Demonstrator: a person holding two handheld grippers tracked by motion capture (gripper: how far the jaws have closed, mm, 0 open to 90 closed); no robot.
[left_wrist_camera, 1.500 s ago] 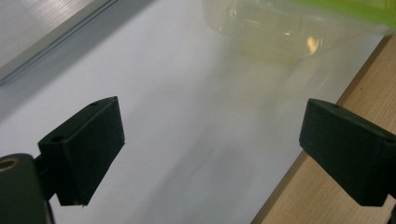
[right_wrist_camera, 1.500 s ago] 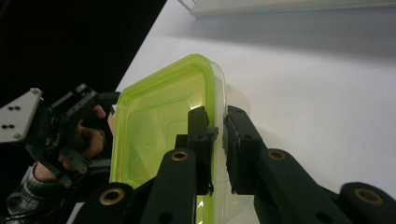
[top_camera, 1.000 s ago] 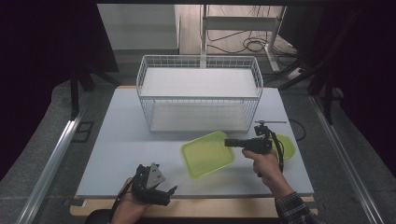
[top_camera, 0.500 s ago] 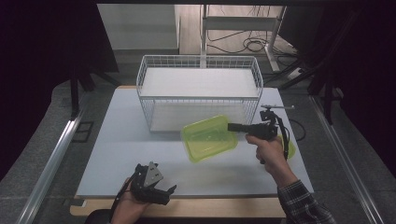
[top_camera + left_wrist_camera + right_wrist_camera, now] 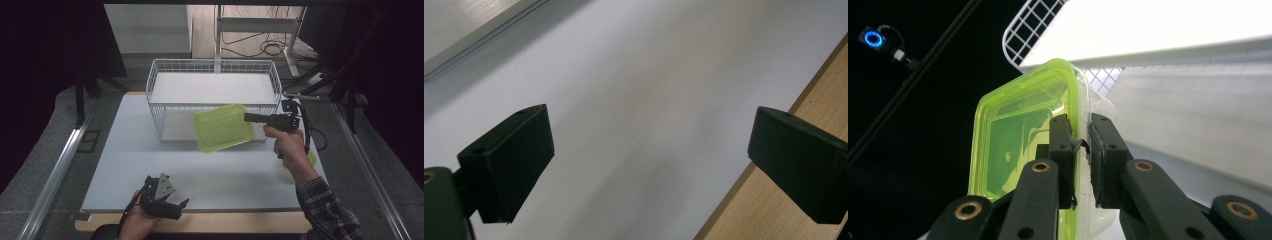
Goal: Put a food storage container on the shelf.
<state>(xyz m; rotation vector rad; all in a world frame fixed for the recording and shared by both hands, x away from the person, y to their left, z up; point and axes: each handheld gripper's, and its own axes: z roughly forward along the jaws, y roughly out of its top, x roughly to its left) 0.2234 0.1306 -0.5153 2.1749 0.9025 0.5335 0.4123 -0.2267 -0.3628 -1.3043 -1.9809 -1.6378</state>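
Note:
A clear box with a lime-green lid [image 5: 223,127] hangs tilted in the air against the front wall of the white wire basket [image 5: 212,95]. My right gripper [image 5: 247,118] is shut on its right rim. In the right gripper view the two jaws [image 5: 1080,145] pinch the edge of the green-lidded box [image 5: 1018,140], with the basket [image 5: 1033,25] behind it. My left gripper [image 5: 175,205] rests in a hand at the table's front edge, open with nothing in it. In the left gripper view its jaws [image 5: 649,135] stand wide apart over the bare white tabletop [image 5: 634,75].
The basket stands at the back middle of the white tabletop [image 5: 125,150]. A second lime-green item [image 5: 311,161] lies on the table behind my right hand. A wooden strip [image 5: 225,222] borders the table's front edge. Metal rails run along both sides.
My right gripper has risen and moved toward the basket with the green-lidded box, which was low over the table a second ago. The left gripper has not moved.

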